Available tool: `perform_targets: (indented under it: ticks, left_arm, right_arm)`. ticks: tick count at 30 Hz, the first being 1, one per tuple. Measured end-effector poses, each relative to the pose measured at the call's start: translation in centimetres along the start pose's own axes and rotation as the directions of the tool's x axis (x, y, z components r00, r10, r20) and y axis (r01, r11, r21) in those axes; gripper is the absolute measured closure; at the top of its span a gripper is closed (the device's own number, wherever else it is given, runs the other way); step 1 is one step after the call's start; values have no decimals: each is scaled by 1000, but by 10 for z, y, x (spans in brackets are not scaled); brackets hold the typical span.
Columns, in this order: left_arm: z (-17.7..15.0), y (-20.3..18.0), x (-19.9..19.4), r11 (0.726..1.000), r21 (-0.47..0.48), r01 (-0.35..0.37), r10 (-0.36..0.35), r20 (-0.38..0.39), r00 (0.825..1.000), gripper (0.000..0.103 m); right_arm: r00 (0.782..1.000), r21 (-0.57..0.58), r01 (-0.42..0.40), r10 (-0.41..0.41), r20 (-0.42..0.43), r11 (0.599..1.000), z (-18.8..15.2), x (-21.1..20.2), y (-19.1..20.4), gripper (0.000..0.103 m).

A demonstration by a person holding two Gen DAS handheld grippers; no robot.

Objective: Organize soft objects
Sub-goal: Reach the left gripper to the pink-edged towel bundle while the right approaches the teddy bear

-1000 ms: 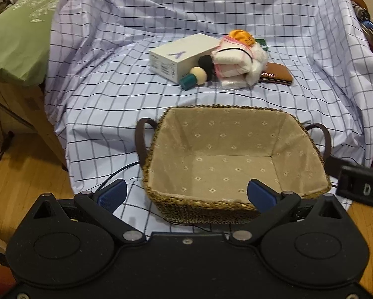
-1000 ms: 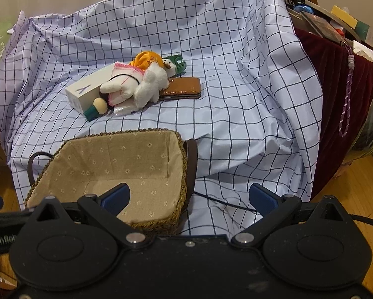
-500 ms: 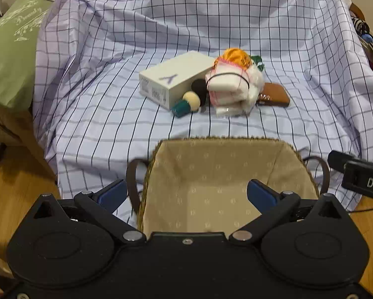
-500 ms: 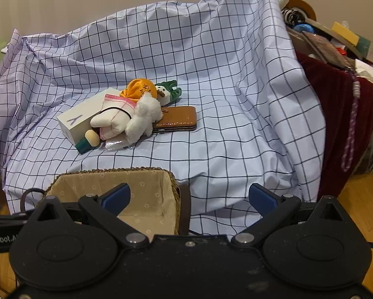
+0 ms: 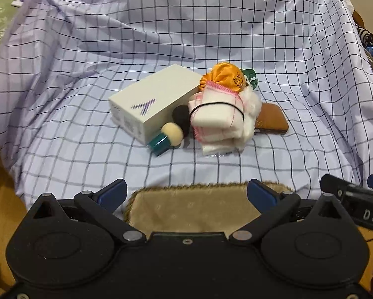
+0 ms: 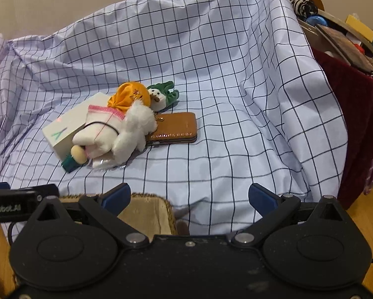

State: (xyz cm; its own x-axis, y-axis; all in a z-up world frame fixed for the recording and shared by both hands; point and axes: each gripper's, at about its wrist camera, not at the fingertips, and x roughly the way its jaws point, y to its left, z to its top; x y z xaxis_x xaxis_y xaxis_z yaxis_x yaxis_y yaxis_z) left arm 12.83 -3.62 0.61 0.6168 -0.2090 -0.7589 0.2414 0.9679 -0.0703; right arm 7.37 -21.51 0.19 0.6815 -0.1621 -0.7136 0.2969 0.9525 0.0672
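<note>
The towel roll (image 5: 217, 118), bound by a black band, is lying ahead of both tongs in the pile on the checked cloth (image 5: 87, 99), its long axis running roughly crosswise. It is being faced almost dead ahead by the left gripper (image 5: 186, 193), held wide and empty; from the right gripper (image 6: 189, 195), equally wide and empty, it is lying ahead and leftward. The basket (image 5: 194, 209) is sitting just below the left gripper, so the left is judged better placed.

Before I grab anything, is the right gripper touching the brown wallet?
Apart. The right wrist view shows checked cloth between the open right gripper and the brown wallet.
</note>
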Motion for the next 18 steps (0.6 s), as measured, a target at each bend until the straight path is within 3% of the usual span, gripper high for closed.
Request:
perform_targets:
  ticks: [18]
  left_arm:
    - [63, -22, 74, 1000, 26, -4, 5, -6, 1000, 4]
  right_arm:
    - [996, 23, -56, 58, -70, 998, 7, 48, -1, 1]
